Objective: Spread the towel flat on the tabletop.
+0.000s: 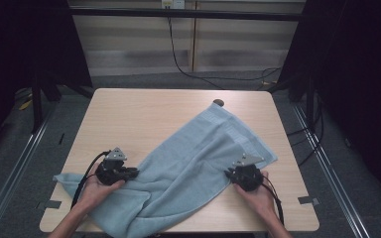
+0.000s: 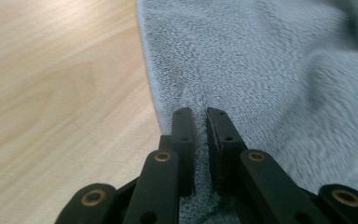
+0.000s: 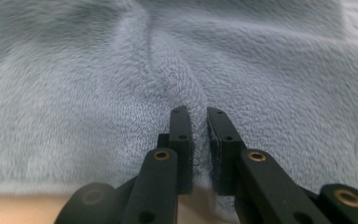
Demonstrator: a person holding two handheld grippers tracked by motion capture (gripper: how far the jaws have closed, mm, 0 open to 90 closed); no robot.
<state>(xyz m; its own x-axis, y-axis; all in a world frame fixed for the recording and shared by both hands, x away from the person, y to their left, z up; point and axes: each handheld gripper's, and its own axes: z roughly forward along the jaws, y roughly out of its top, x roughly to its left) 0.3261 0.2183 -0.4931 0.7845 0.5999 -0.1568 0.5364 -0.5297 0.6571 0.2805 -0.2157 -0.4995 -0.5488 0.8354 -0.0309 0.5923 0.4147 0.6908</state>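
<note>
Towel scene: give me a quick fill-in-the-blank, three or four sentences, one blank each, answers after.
1. The towel on the table is light ____ in colour.
2. The left hand-held gripper has its jaws closed on the towel's ____, right beside bare wood.
3. The right hand-held gripper pinches a ____ of towel between its jaws.
4. In the high view, one towel corner lies near the table's ____ edge, by a small dark disc.

Missing words: blue; edge; fold; far

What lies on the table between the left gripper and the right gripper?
In the high view, rumpled light-blue towel spans the whole stretch between the left gripper and the right gripper; each is shut on a fold of it.
</note>
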